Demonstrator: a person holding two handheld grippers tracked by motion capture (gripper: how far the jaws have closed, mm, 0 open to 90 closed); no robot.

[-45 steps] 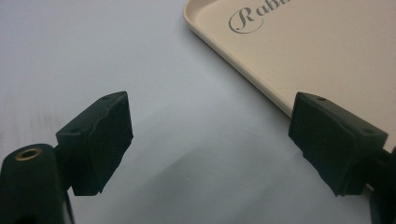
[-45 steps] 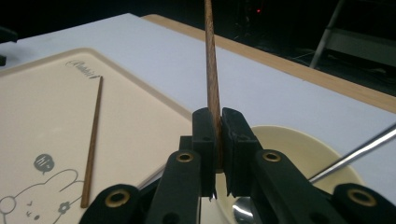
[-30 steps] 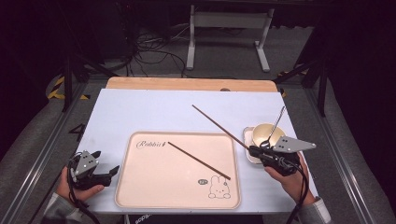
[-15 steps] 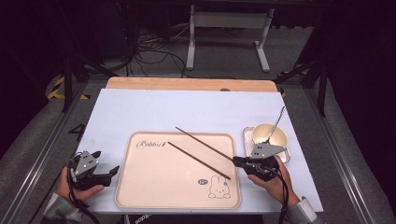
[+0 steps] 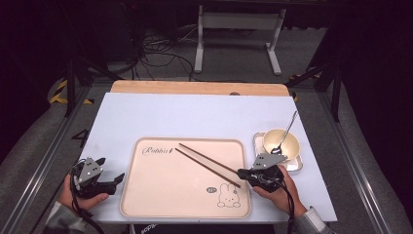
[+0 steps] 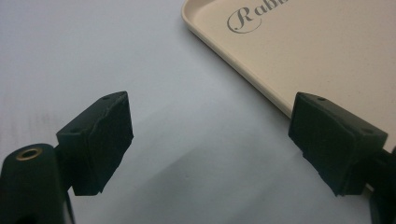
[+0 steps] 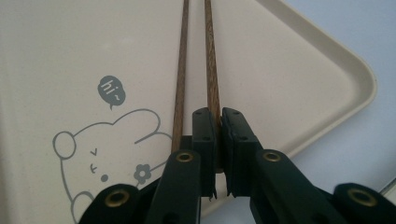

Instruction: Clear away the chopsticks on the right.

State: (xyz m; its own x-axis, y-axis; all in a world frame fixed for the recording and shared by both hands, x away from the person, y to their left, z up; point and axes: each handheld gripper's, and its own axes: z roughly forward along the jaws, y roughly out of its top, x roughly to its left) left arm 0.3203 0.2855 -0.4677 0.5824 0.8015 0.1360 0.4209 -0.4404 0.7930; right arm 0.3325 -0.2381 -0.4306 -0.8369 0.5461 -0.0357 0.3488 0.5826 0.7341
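A beige tray [image 5: 160,195] printed with a rabbit lies at the table's front middle. One brown chopstick [image 5: 204,166] rests on it. A second chopstick [image 5: 209,159] runs almost parallel beside it, and my right gripper [image 5: 242,173] is shut on its near end at the tray's right rim. In the right gripper view the jaws [image 7: 218,114] pinch that chopstick [image 7: 210,56], with the loose chopstick [image 7: 181,70] just left of them over the tray [image 7: 70,56]. My left gripper [image 5: 117,179] rests open left of the tray. Its jaws [image 6: 210,126] stand wide apart over bare table, beside the tray's corner [image 6: 327,46].
A cream bowl [image 5: 281,143] with a metal spoon [image 5: 285,131] leaning in it sits on a small metal tray [image 5: 295,165] just right of my right gripper. The pale blue tabletop [image 5: 195,117] stretches behind the tray to a wooden back edge [image 5: 195,87].
My right gripper has carried its chopstick left and toward me, from over the table by the bowl to beside the other chopstick on the tray. The left gripper has stayed put.
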